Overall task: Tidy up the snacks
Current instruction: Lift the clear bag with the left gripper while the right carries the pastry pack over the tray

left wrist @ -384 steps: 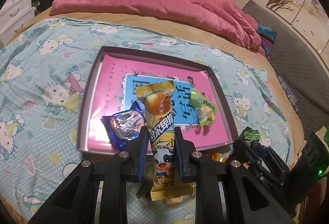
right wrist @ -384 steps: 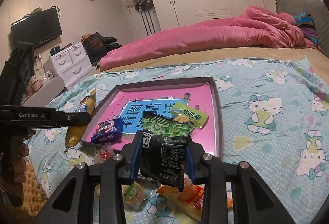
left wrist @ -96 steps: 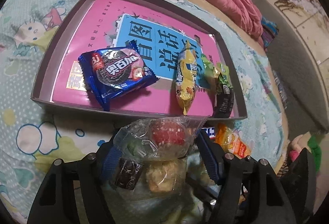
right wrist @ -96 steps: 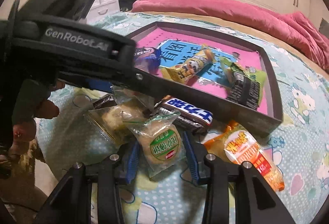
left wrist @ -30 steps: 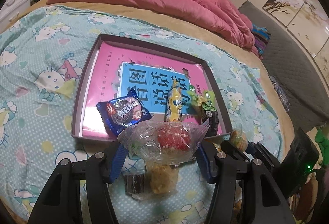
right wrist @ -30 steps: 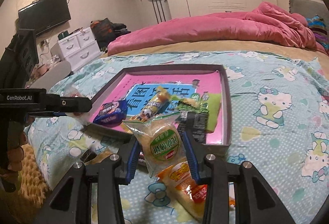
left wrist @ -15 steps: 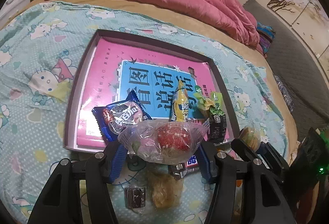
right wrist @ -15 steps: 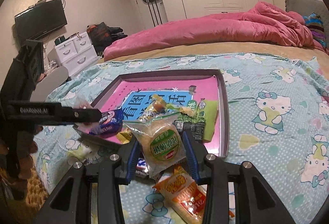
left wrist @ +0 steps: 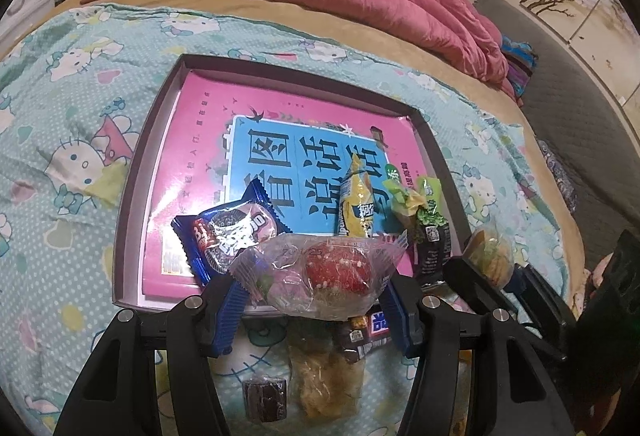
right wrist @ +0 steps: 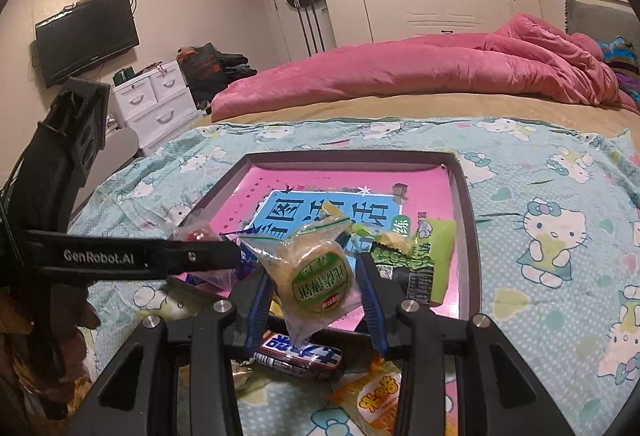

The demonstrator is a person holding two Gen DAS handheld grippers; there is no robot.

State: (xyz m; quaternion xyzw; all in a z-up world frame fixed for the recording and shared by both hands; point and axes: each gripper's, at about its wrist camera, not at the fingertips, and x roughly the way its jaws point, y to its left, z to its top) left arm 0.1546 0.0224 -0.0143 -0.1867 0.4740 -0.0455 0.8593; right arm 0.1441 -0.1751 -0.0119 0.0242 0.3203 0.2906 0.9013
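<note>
My left gripper (left wrist: pixel 316 292) is shut on a clear packet with a red snack (left wrist: pixel 332 272), held above the near rim of the pink-lined box (left wrist: pixel 132 196). My right gripper (right wrist: pixel 316 288) is shut on a clear packet with a green-labelled pastry (right wrist: pixel 316 276), also over the box's near edge (right wrist: pixel 468 244). In the box lie a blue cookie pack (left wrist: pixel 228 232), a yellow bar (left wrist: pixel 356 204) and a green-black pea packet (left wrist: pixel 428 232). The left gripper also shows in the right wrist view (right wrist: pixel 192 256).
On the Hello Kitty sheet (left wrist: pixel 60 140) before the box lie a dark chocolate bar (right wrist: pixel 300 356), an orange packet (right wrist: pixel 376 400), a pale pastry packet (left wrist: pixel 324 380) and a small brown sweet (left wrist: pixel 264 396). A pink duvet (right wrist: pixel 440 72) lies behind.
Both grippers have lifted their packets off the sheet and carried them forward toward the box's near edge. The box now looms larger in both views.
</note>
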